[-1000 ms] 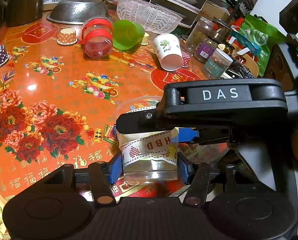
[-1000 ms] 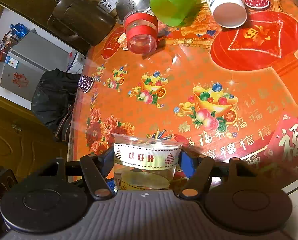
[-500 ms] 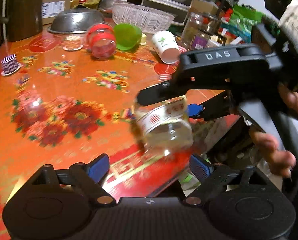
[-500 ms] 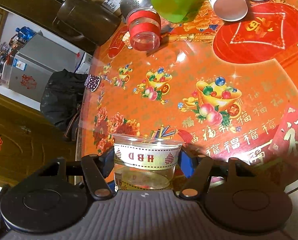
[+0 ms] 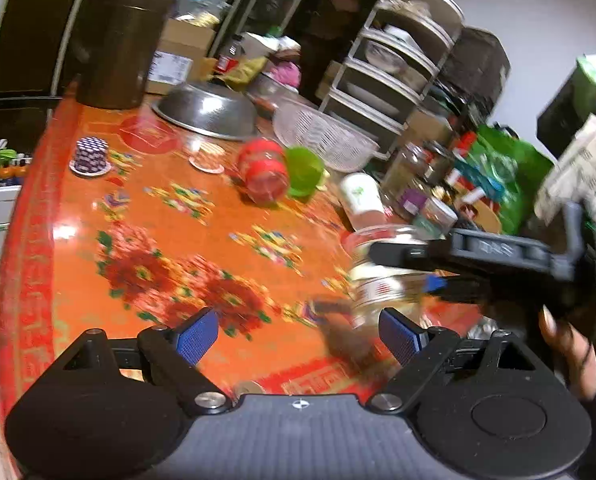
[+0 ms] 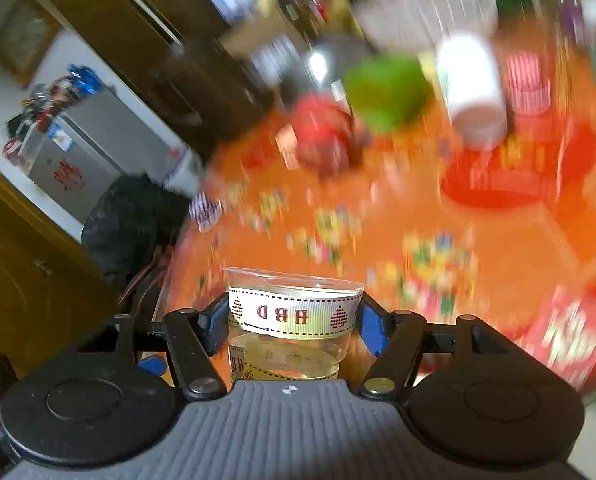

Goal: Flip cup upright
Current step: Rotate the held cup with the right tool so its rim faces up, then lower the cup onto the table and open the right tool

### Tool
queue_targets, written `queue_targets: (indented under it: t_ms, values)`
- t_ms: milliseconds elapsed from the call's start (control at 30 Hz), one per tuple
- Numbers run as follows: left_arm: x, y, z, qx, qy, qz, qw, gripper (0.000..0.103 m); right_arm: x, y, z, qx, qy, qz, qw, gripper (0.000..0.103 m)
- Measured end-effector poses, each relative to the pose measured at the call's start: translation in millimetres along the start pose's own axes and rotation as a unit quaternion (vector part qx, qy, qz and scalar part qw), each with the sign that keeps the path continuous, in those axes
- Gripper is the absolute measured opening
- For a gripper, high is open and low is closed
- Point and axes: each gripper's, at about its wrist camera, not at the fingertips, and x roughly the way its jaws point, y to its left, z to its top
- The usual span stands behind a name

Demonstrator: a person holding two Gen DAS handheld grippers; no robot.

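Since half a second ago, the left gripper (image 5: pixel 302 332) has been drawn back and away from the clear cup (image 6: pixel 293 322), and its blue fingers (image 5: pixel 195 334) are spread wide with nothing between them. In the left wrist view, the cup (image 5: pixel 382 280) is seen ahead of and just beyond the left gripper's right-hand finger, blurred, and held from the side by the right gripper (image 5: pixel 438 268). A hand (image 5: pixel 570 344) is seen below that gripper's black body.

In the right wrist view, the cup is clamped between the blue fingers (image 6: pixel 372 330) of the right gripper (image 6: pixel 293 326), one pressed against each side of its ribbon band lettered "HBD". The cup's rim is uppermost and its base lowest in that view. It is held above the near edge of the orange patterned worktop (image 6: pixel 438 216).

Beyond the cup, farther across the worktop, a red cup (image 6: pixel 324 132), a green cup (image 6: pixel 386 88) and a white paper cup (image 6: pixel 472 88) are lying on their sides, heavily blurred.
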Motion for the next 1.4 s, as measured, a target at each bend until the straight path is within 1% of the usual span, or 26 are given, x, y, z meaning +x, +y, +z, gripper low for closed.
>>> queue_targets:
  t_ms: [33, 67, 100, 133, 233, 300, 367, 433, 500, 567, 633, 667, 700, 767, 833, 900, 967, 1033, 1067, 1200, 1267, 1333, 1400]
  values:
    - [-1.4, 1.9, 0.3, -0.004, -0.006, 0.003, 1.0, 0.09, -6.8, 7.0, -2.9, -0.026, -0.036, -0.014, 0.999, 0.065]
    - [-2.6, 2.9, -0.7, -0.007, -0.01, 0.005, 0.9999, 0.09, -13.9, 14.2, -7.5, -0.052, -0.076, -0.035, 0.995, 0.065]
    - [-3.2, 3.9, -2.1, -0.008, -0.011, 0.005, 0.9999, 0.09, -20.0, 20.2, -13.7, -0.071, -0.116, -0.057, 0.989, 0.065]
    - [-3.1, 4.7, -3.7, -0.01, -0.01, 0.002, 0.9999, 0.09, -24.1, 24.2, -20.4, -0.085, -0.151, -0.07, 0.982, 0.065]
    - [-5.9, 8.2, -8.8, -0.018, -0.011, -0.01, 0.9997, 0.09, -27.4, 28.3, -43.7, -0.117, -0.233, -0.081, 0.962, 0.065]
    - [-9.6, 11.0, -11.2, -0.018, -0.017, -0.011, 0.9996, 0.09, -25.4, 28.5, -65.5, -0.146, -0.289, -0.088, 0.942, 0.065]
    - [-13.1, 13.9, -12.2, -0.021, -0.028, -0.009, 0.9994, 0.09, -20.0, 26.1, -87.0, -0.171, -0.331, -0.082, 0.924, 0.066]
    - [-15.6, 17.1, -12.0, -0.027, -0.035, -0.007, 0.999, 0.09, -12.1, 23.1, -105.4, -0.184, -0.351, -0.07, 0.915, 0.066]
    - [-18.0, 21.0, -11.5, -0.035, -0.042, -0.008, 0.9985, 0.09, -6.9, 19.7, -120.5, -0.194, -0.37, -0.066, 0.906, 0.066]
    - [-20.2, 23.6, -11.7, -0.041, -0.048, -0.008, 0.998, 0.09, 2.9, 20.9, -133.0, -0.218, -0.389, -0.074, 0.892, 0.066]
    - [-22.2, 26.5, -12.7, -0.044, -0.052, -0.007, 0.9977, 0.09, 10.7, 26.9, -141.6, -0.245, -0.41, -0.086, 0.874, 0.066]
    - [-23.4, 27.1, -13.2, -0.044, -0.054, -0.006, 0.9975, 0.09, 16.5, 29.1, -144.7, -0.254, -0.417, -0.088, 0.868, 0.066]
    - [-24.7, 27.8, -13.8, -0.046, -0.056, -0.006, 0.9974, 0.09, 18.9, 31.0, -145.7, -0.258, -0.42, -0.086, 0.866, 0.066]
    - [-27.3, 29.2, -15.7, -0.046, -0.061, -0.005, 0.9971, 0.09, 26.6, 33.3, -145.8, -0.264, -0.418, -0.083, 0.865, 0.066]
    - [-29.1, 30.5, -17.0, -0.047, -0.063, -0.003, 0.9969, 0.09, 34.3, 35.5, -143.3, -0.272, -0.416, -0.087, 0.863, 0.066]
    - [-29.7, 32.2, -18.0, -0.05, -0.064, -0.001, 0.9967, 0.09, 35.2, 35.0, -141.0, -0.265, -0.41, -0.081, 0.869, 0.066]
    - [-29.6, 33.9, -18.7, -0.052, -0.065, 0.0, 0.9965, 0.09, 37.5, 36.3, -138.6, -0.266, -0.4, -0.085, 0.873, 0.066]
    - [-28.8, 35.1, -19.1, -0.054, -0.064, 0.0, 0.9965, 0.09, 39.5, 37.7, -136.2, -0.271, -0.394, -0.093, 0.873, 0.066]
    - [-28.3, 35.5, -19.4, -0.055, -0.063, 0.0, 0.9965, 0.09, 41.2, 38.8, -141.0, -0.275, -0.39, -0.095, 0.874, 0.066]
    - [-28.0, 37.3, -19.7, -0.057, -0.062, 0.001, 0.9965, 0.09, 43.8, 42.4, -143.9, -0.285, -0.386, -0.106, 0.871, 0.067]
    - [-28.8, 37.3, -20.0, -0.056, -0.064, 0.003, 0.9964, 0.09, 45.8, 43.6, -143.3, -0.287, -0.38, -0.109, 0.872, 0.068]
    - [-29.3, 38.1, -20.4, -0.057, -0.064, 0.004, 0.9963, 0.09, 48.3, 42.7, -143.1, -0.286, -0.371, -0.111, 0.876, 0.069]
    - [-28.8, 38.7, -20.8, -0.058, -0.063, 0.005, 0.9963, 0.09, 49.0, 43.0, -142.6, -0.287, -0.368, -0.114, 0.877, 0.07]
